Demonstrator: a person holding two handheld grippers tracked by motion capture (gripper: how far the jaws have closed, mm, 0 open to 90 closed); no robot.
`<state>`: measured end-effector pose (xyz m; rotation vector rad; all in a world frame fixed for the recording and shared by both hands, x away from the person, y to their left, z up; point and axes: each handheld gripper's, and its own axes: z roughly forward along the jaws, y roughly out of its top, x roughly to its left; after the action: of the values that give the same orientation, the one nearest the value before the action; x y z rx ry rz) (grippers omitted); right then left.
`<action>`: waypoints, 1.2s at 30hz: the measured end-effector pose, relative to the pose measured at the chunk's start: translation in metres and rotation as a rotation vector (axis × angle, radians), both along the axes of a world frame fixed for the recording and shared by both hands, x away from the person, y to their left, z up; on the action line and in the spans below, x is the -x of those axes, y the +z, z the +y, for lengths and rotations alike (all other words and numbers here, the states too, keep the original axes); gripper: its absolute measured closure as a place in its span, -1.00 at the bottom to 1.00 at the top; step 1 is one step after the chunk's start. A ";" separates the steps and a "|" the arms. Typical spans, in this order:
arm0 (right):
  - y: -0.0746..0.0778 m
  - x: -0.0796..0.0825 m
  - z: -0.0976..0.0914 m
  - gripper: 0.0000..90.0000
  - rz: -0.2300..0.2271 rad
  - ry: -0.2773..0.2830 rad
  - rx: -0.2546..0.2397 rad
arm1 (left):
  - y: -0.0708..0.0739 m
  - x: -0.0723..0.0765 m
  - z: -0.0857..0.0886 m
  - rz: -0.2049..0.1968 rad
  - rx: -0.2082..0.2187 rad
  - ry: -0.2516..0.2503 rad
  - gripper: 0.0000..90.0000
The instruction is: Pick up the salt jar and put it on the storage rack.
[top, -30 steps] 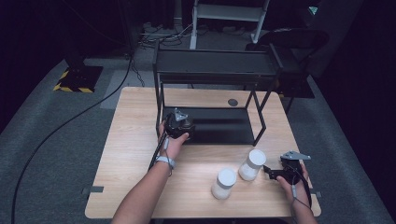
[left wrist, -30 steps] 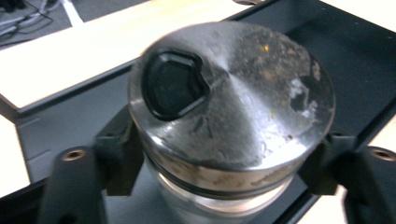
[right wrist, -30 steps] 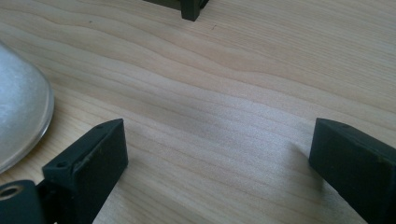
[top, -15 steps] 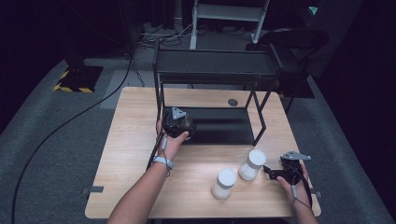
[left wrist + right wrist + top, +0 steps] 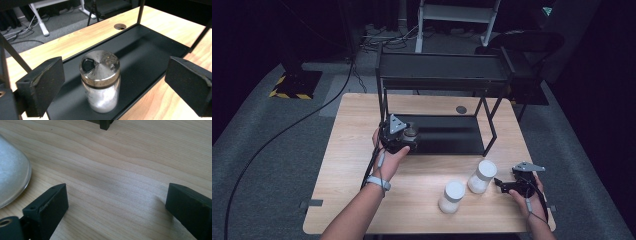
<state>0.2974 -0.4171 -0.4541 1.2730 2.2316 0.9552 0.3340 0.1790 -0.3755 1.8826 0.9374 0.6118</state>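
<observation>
Left gripper view: shaker jar (image 5: 100,81), steel lid, white powder inside, upright on black shelf tray (image 5: 150,50), at 12 o'clock from left tongs (image 5: 112,90); jaws just opening, released, jar between them untouched. High view: right tongs (image 5: 499,184) released over table (image 5: 352,150), white jar (image 5: 481,176) just at their 9 o'clock
</observation>
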 end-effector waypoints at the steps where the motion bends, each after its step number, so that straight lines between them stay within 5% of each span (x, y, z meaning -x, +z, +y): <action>1: 0.000 0.000 0.000 -0.91 0.000 0.001 0.000 | 0.000 0.003 0.002 -0.006 0.002 0.002 -0.96; 19: 0.000 -0.001 0.000 -0.91 0.001 0.004 0.001 | 0.008 0.054 0.035 -0.019 -0.001 -0.016 -0.99; 36: 0.000 -0.001 -0.001 -0.91 0.002 0.006 0.000 | -0.015 0.086 0.049 -0.013 -0.002 -0.019 -0.99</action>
<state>0.2984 -0.4181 -0.4537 1.2685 2.2387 0.9563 0.2484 0.2283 -0.3904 1.8848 0.9105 0.6128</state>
